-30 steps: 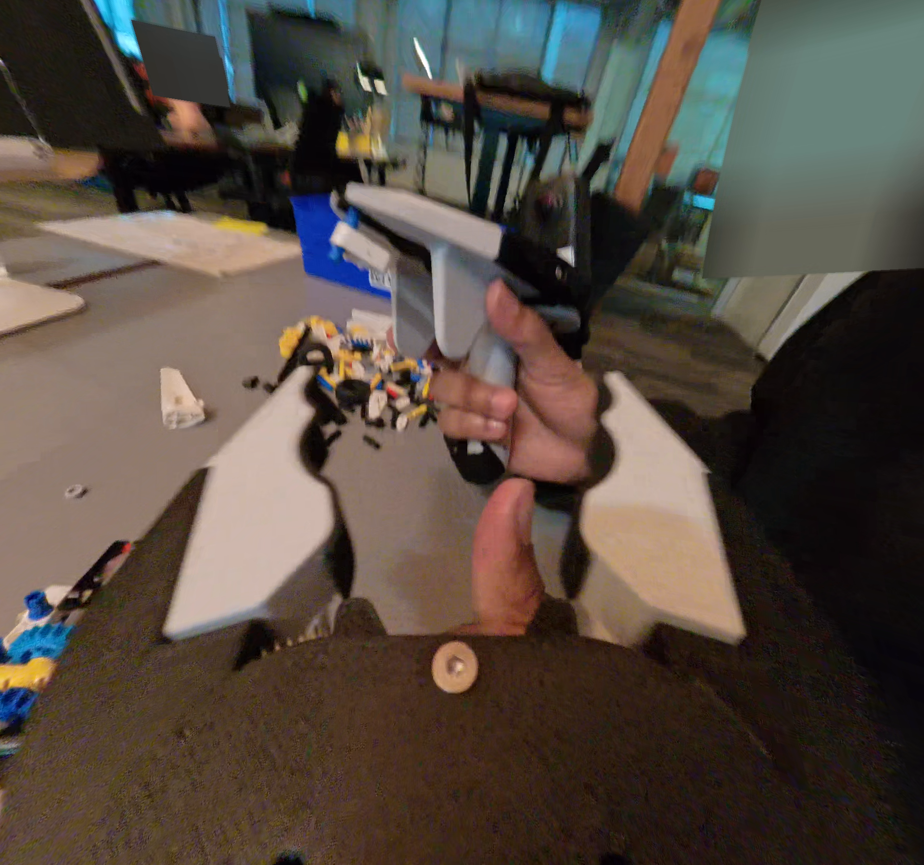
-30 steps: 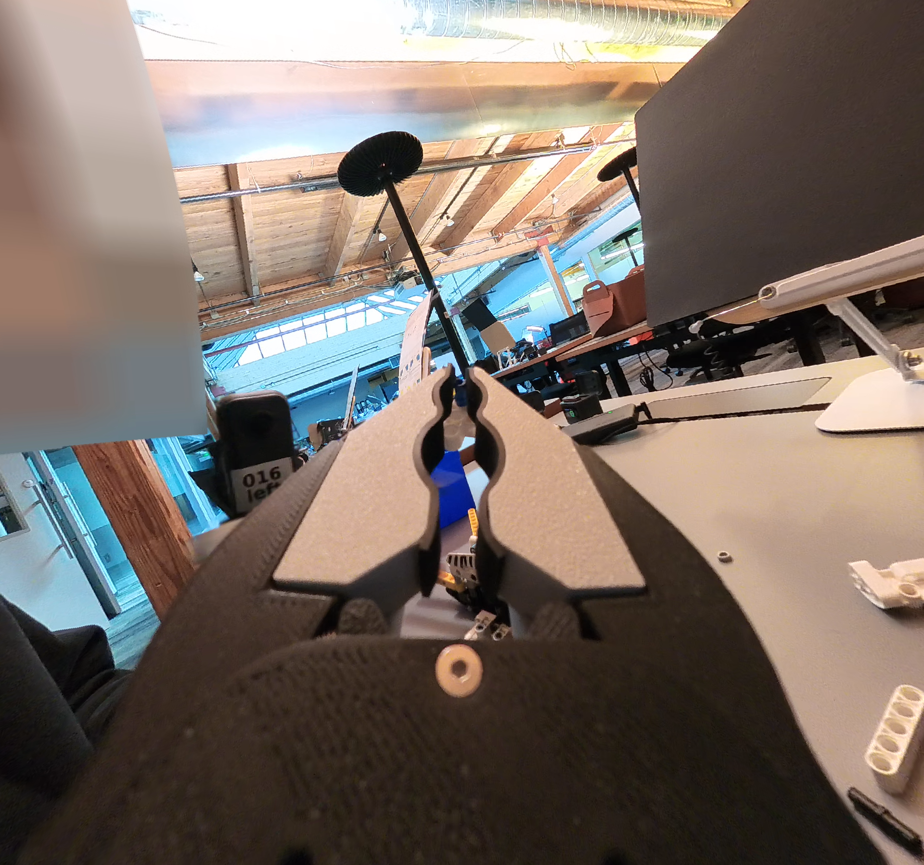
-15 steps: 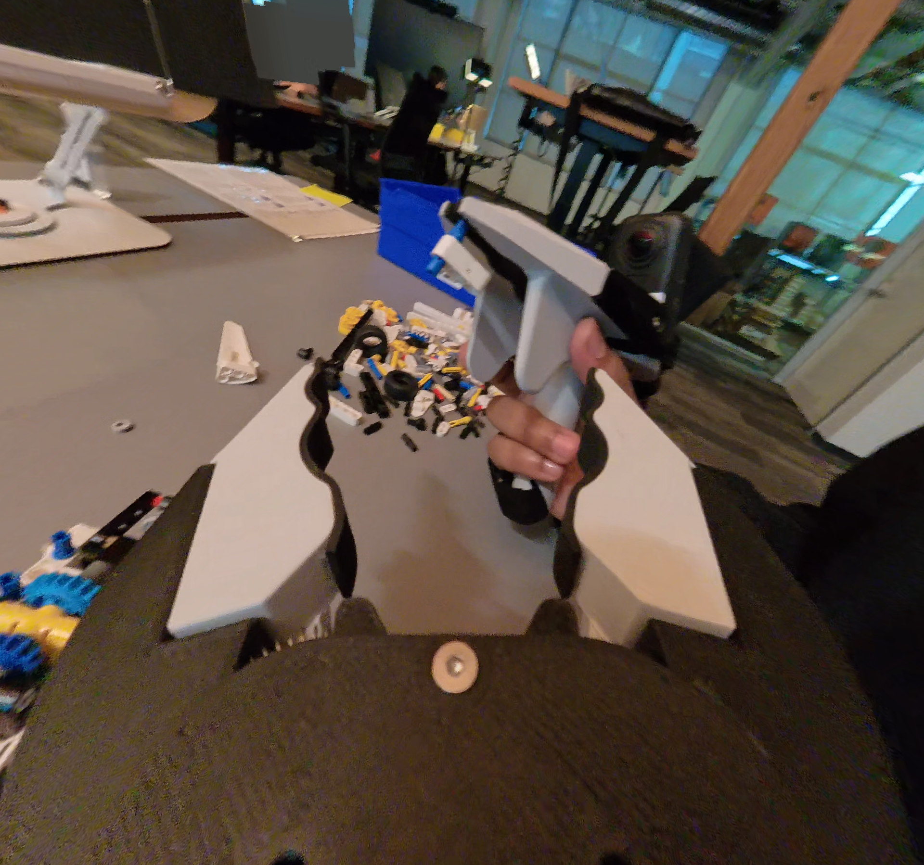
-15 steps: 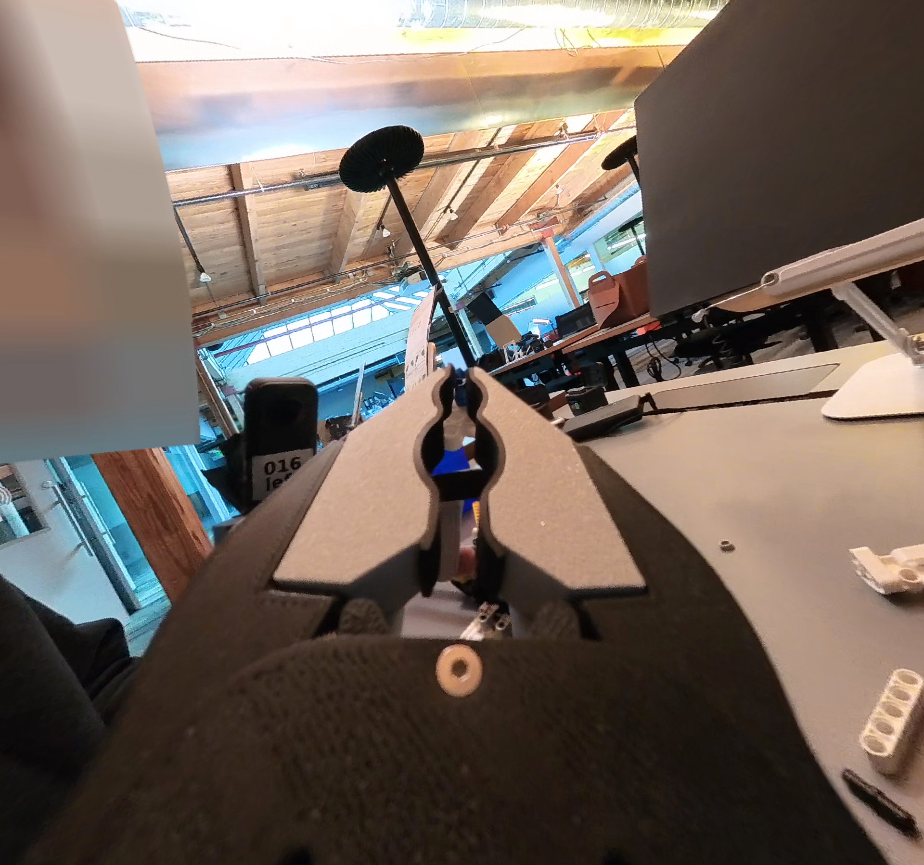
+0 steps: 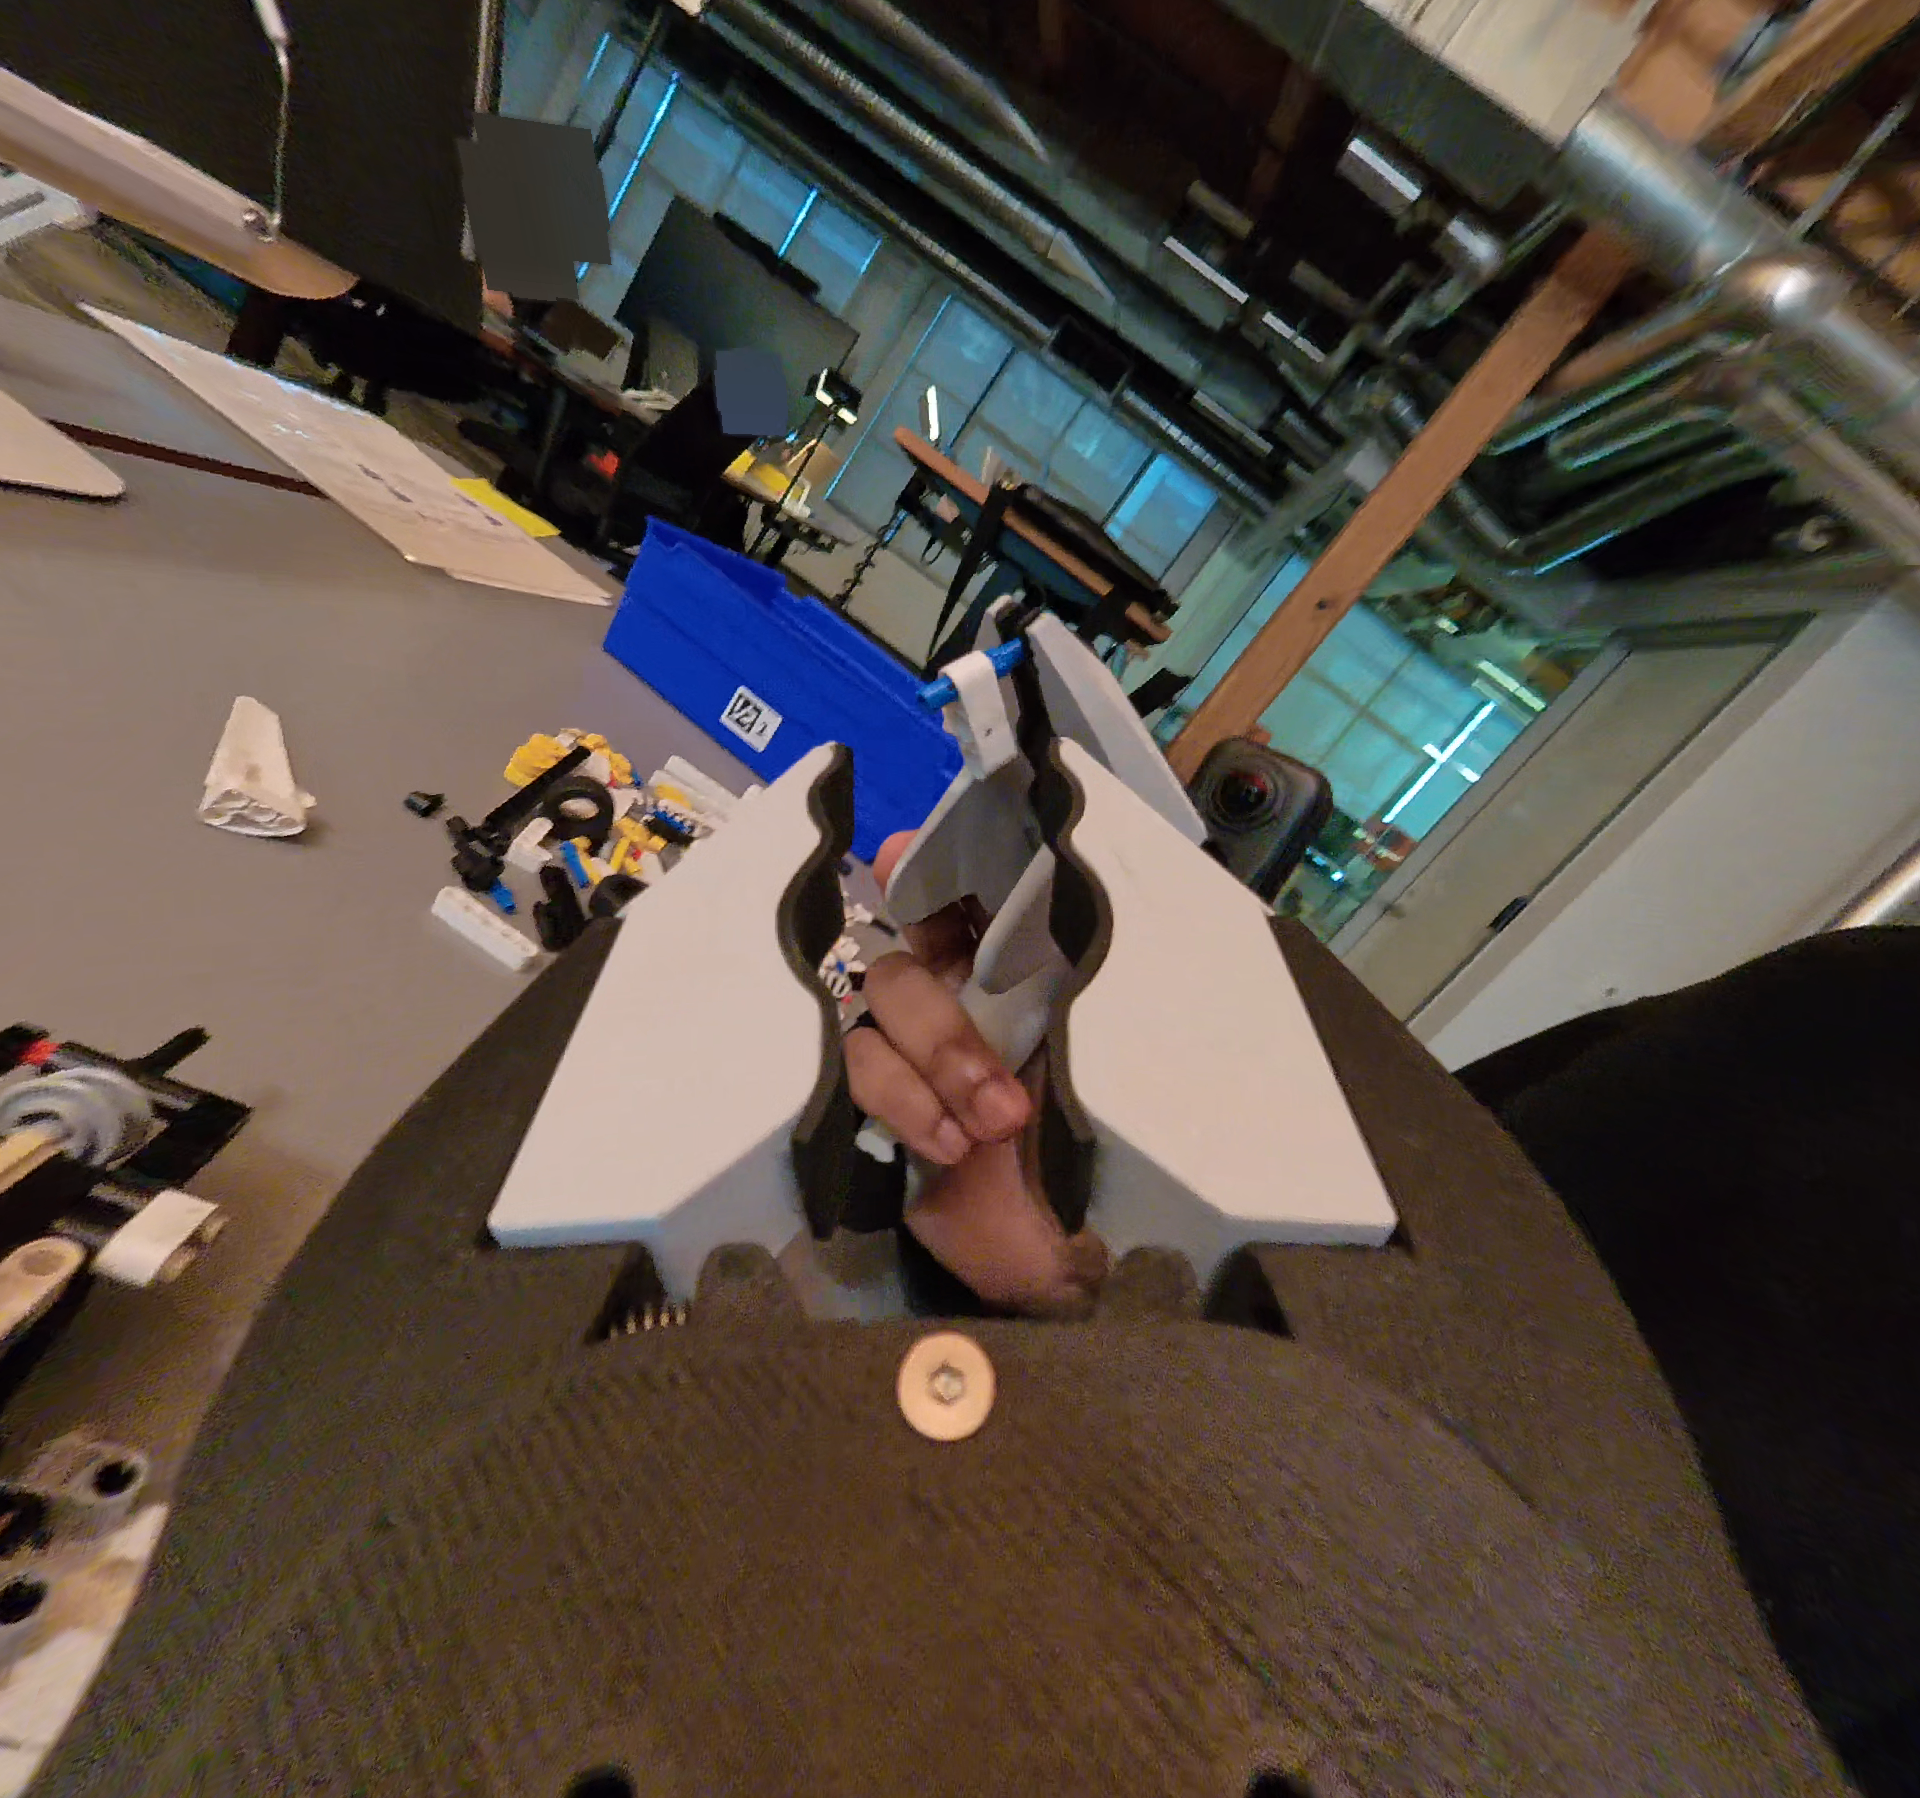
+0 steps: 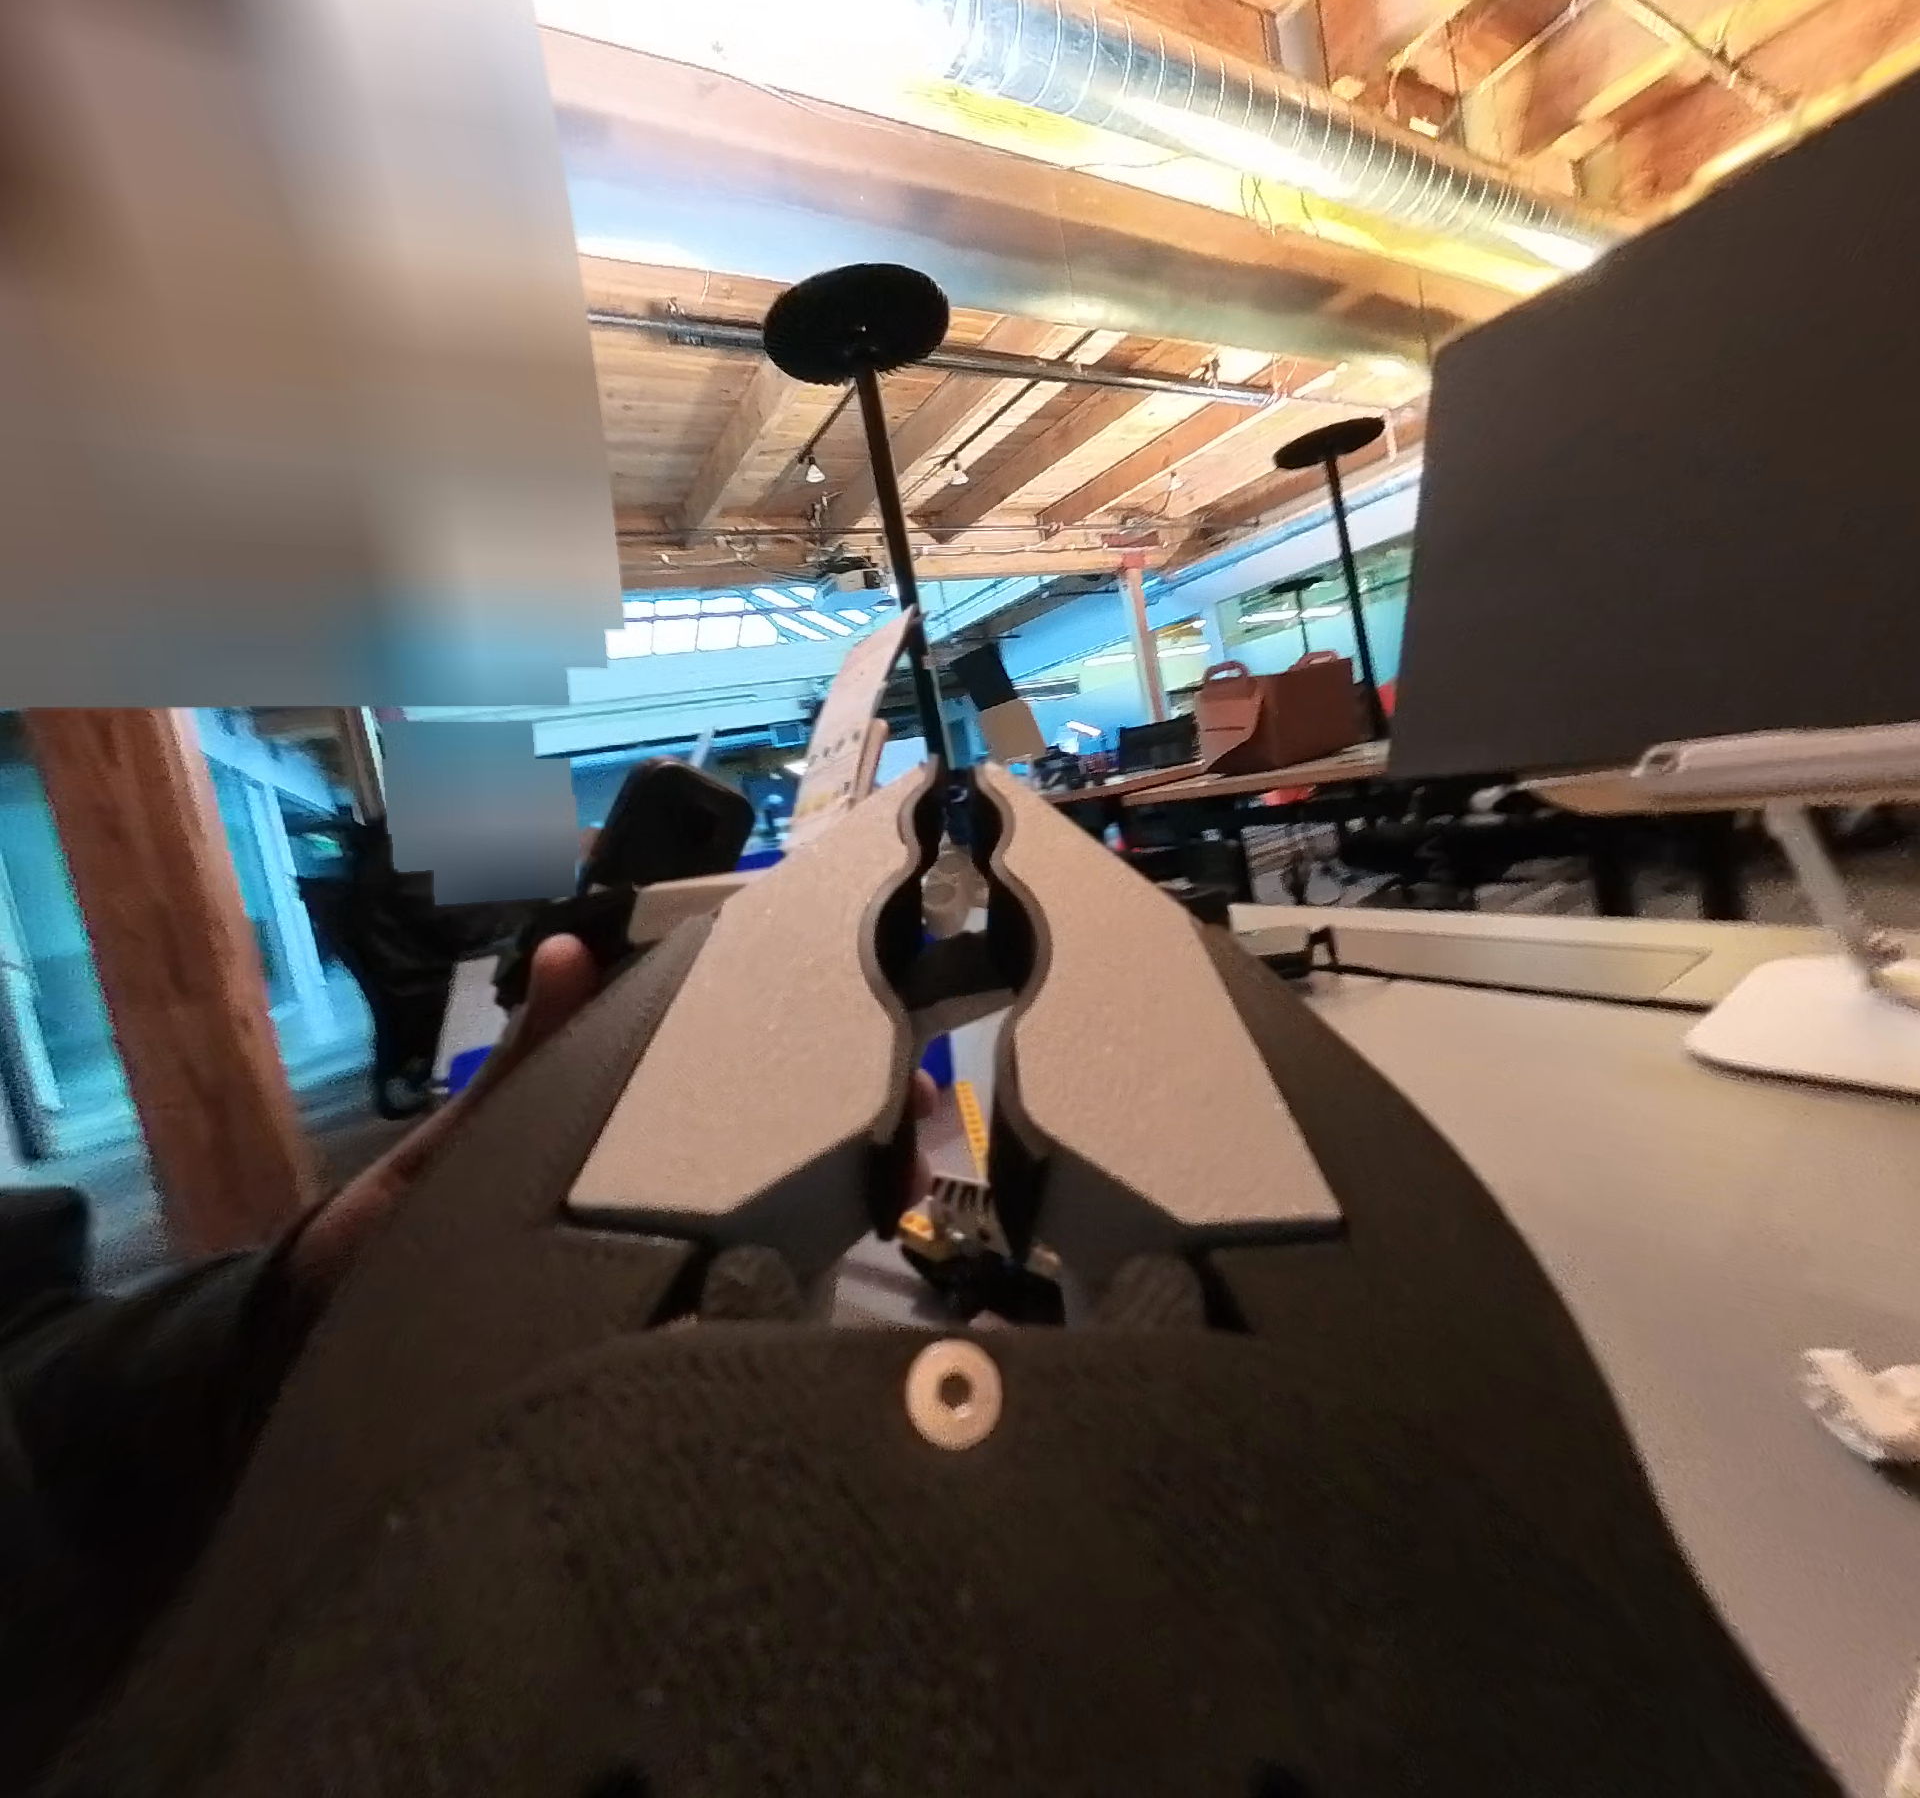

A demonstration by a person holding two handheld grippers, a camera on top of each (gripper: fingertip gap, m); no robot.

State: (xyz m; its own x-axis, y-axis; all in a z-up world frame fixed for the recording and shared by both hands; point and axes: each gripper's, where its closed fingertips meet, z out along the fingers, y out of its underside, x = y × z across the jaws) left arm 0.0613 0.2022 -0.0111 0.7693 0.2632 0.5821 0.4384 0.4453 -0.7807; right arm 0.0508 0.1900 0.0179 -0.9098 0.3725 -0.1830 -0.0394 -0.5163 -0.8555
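Note:
In the left wrist view my left gripper (image 5: 951,772) is open, its jaws narrowed with nothing pressed between the pads. Just beyond its tips a hand (image 5: 935,1062) holds my right gripper (image 5: 1023,621), which points up. The right gripper is shut on a blue pin (image 5: 940,692) that carries a small white piece (image 5: 982,720) beside its finger. A gap shows between my left pad and the right gripper's finger. In the right wrist view the right gripper (image 6: 954,777) has its tips together, with a hint of blue between them.
A blue bin (image 5: 769,668) stands on the grey table (image 5: 260,917) behind a pile of small building parts (image 5: 582,834). A white part (image 5: 255,761) lies alone to the left. A built assembly (image 5: 62,1156) sits at the left edge. A monitor (image 6: 1662,501) and a floor lamp (image 6: 854,325) stand beyond. Left and right tips are no more than a few centimetres apart.
My left jaws have narrowed from wide open, and the left gripper has tilted up and come closer to the right gripper's tips. The right gripper stays shut on its pin.

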